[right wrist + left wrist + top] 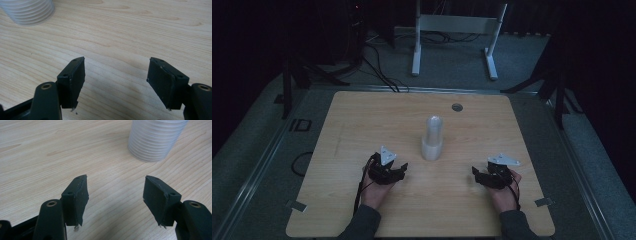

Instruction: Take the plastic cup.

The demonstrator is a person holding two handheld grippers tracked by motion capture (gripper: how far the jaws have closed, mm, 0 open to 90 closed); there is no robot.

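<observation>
On the pale wooden surface (362, 125) the stack of clear cups (432, 139) stands untouched mid-table, both the left hand-held gripper (398, 171) and right hand-held gripper (476, 174) gaping, empty, nothing started yet.

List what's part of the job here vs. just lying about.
Job: cup stack; left gripper, open; right gripper, open.
Lying about: grommet in the table; white frame and cables on the floor.
</observation>
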